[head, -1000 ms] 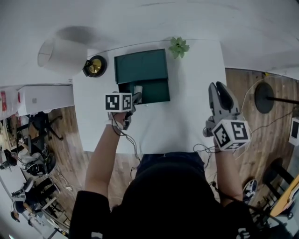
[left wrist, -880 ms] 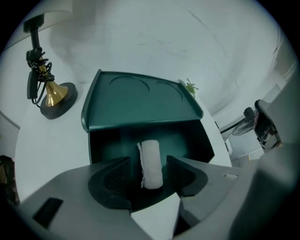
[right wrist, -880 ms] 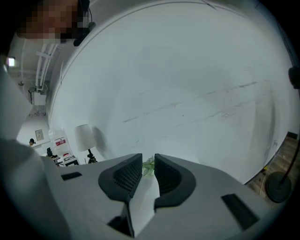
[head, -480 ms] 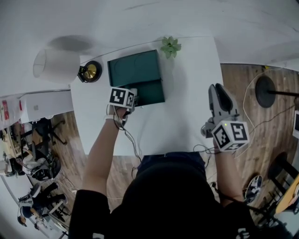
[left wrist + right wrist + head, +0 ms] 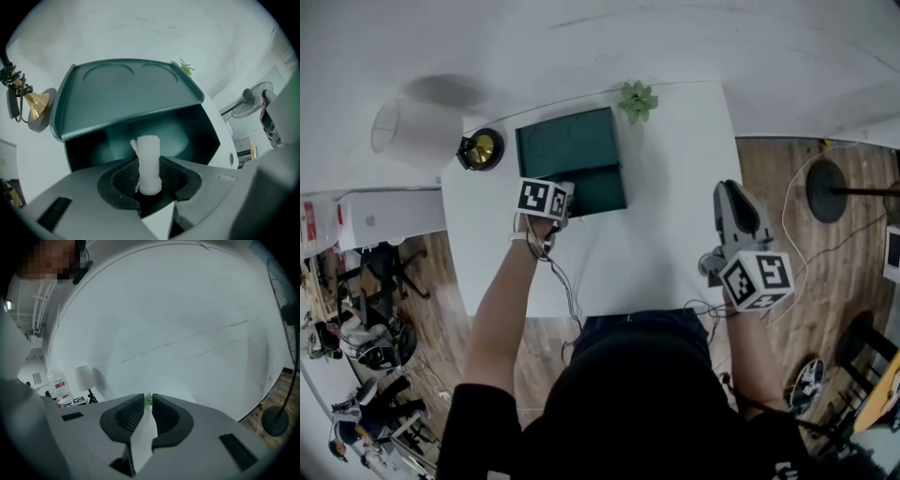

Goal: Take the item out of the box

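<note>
A dark green box (image 5: 572, 159) stands open on the white table (image 5: 675, 187), its lid (image 5: 126, 89) raised toward the far side. My left gripper (image 5: 568, 191) reaches into the box's front opening. In the left gripper view a white cylindrical item (image 5: 149, 161) stands upright between the pads, which touch it on both sides as the left gripper (image 5: 149, 180) closes. My right gripper (image 5: 729, 192) hovers over the table's right part, away from the box. Its jaws are closing with a narrow gap and nothing between them (image 5: 148, 405).
A small green plant (image 5: 636, 99) sits at the table's far edge, right of the box. A brass lamp base (image 5: 482, 147) stands at the far left corner, its white shade (image 5: 408, 127) beyond. A fan stand (image 5: 830, 192) is on the wooden floor to the right.
The left gripper has moved further into the box opening, and the white item now stands between its pads. The right gripper has drifted slightly toward me.
</note>
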Demonstrator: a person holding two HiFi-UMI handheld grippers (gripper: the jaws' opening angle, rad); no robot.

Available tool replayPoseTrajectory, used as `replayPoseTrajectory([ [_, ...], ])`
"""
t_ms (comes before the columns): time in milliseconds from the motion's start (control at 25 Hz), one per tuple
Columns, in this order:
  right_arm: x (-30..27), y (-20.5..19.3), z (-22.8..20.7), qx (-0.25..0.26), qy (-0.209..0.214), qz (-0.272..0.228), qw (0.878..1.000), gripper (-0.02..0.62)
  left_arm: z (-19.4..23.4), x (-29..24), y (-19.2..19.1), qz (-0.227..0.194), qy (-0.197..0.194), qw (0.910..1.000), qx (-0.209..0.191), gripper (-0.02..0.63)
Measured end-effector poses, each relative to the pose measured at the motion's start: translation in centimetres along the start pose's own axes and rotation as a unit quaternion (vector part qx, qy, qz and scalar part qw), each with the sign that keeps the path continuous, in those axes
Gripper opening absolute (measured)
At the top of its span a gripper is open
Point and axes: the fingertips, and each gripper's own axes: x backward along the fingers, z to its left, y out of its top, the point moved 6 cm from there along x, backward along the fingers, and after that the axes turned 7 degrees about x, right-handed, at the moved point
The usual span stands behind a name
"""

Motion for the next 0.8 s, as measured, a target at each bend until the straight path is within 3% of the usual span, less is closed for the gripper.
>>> replayPoseTrajectory([
  [320,1.7,0.8,1.5,0.018,0.004,-0.012,1.0,0.055,-1.5,2.8,-0.5,-0.045,0.006,0.998,-0.045,0.126],
  [520,2.4,0.9,2.7,0.023,0.009,-0.013,1.0,0.055,-3.1,5.3,-0.1,-0.093,-0.028,0.9942,-0.046,0.126],
  [800,3.4,1.8,2.9,0.03,0.004,-0.024,0.999,0.055,-5.1,8.2,3.6,-0.141,-0.058,0.9871,-0.047,0.126],
])
